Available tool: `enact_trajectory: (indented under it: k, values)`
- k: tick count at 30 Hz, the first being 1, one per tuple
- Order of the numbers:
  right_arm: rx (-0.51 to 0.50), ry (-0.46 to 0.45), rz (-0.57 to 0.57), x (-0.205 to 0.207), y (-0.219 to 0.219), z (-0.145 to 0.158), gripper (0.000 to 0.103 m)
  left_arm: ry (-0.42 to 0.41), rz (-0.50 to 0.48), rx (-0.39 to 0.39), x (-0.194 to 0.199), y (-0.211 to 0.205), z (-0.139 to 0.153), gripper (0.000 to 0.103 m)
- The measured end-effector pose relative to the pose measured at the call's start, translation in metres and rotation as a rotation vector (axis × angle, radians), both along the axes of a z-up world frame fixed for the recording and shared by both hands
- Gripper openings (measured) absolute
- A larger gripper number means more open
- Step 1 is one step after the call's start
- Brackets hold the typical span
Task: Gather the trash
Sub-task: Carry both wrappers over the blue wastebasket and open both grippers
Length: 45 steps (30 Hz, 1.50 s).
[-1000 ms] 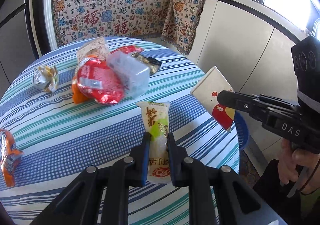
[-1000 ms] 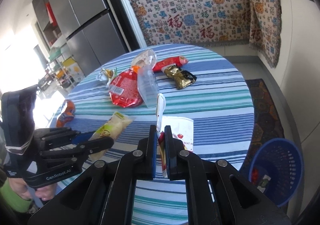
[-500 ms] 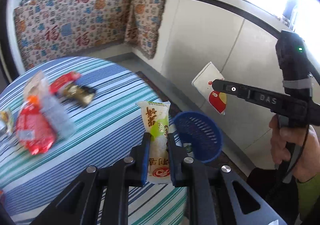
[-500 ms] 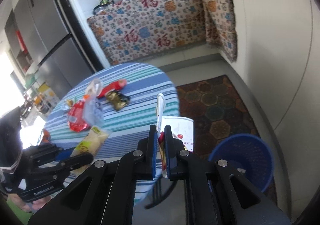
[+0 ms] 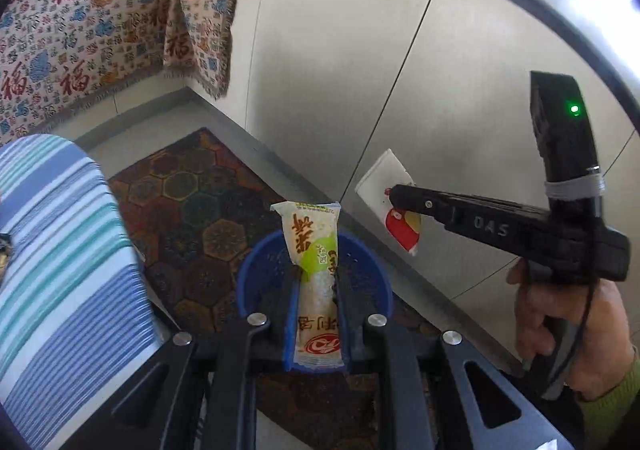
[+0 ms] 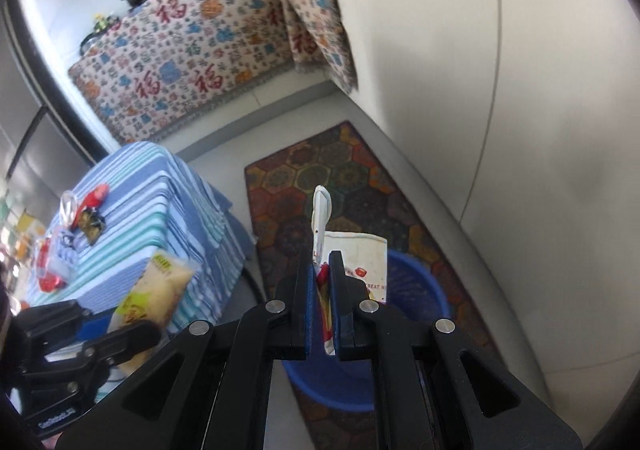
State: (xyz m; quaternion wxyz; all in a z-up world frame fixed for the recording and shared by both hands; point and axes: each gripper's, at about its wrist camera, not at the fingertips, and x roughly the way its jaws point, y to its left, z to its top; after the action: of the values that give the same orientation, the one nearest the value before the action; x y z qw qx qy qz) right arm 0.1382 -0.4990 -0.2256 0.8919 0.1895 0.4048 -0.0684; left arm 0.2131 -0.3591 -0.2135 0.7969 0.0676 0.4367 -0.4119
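My left gripper is shut on a cream and green snack packet and holds it upright over the blue trash basket on the floor. My right gripper is shut on a white and red wrapper and holds it above the same basket. In the left wrist view the right gripper and its wrapper hang to the right of the basket. In the right wrist view the left gripper with its packet sits low at the left.
The round table with a striped cloth stands to the left with several wrappers on it. A patterned rug lies under the basket. White cabinet fronts close the right side. A patterned cloth hangs behind.
Both grippers have swung from above the table to the right and down with their wrappers. The blue basket now lies right under them.
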Motion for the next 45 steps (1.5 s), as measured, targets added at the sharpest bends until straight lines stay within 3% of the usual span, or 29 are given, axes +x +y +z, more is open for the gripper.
enact_trajectory:
  k: [8, 20, 23, 24, 25, 27, 32, 35, 39, 45]
  values:
    - [0.064, 0.037, -0.033, 0.001, -0.022, -0.018, 0.006, 0.036, -0.005, 0.037, 0.010, -0.025, -0.036, 0.017]
    - [0.084, 0.063, -0.062, 0.006, -0.034, -0.027, 0.009, 0.037, -0.032, 0.075, 0.017, -0.047, -0.062, 0.017]
    - [0.100, 0.061, -0.072, 0.007, -0.038, -0.029, 0.011, 0.035, -0.035, 0.081, 0.020, -0.055, -0.070, 0.019]
    - [0.101, 0.064, -0.076, 0.007, -0.039, -0.030, 0.012, 0.036, -0.040, 0.082, 0.021, -0.058, -0.074, 0.024]
    - [0.102, 0.065, -0.079, 0.008, -0.040, -0.031, 0.016, 0.036, -0.041, 0.091, 0.023, -0.060, -0.077, 0.042]
    - [0.107, 0.059, -0.095, 0.007, -0.044, -0.029, 0.031, 0.021, -0.028, 0.099, 0.023, -0.062, -0.079, 0.064]
    - [0.085, -0.006, -0.126, -0.002, -0.042, -0.012, 0.059, 0.018, -0.008, 0.078, 0.025, -0.051, -0.074, 0.064]
    - [0.023, -0.047, -0.138, -0.006, -0.034, 0.002, 0.062, 0.008, 0.015, 0.063, 0.023, -0.034, -0.060, 0.064]
    - [-0.097, -0.101, -0.163, -0.011, -0.015, 0.022, 0.080, -0.031, 0.042, 0.016, 0.002, 0.012, -0.029, 0.064]
    - [-0.229, -0.206, -0.106, -0.016, 0.034, 0.054, 0.085, -0.090, 0.079, 0.028, -0.040, 0.103, -0.001, 0.064]
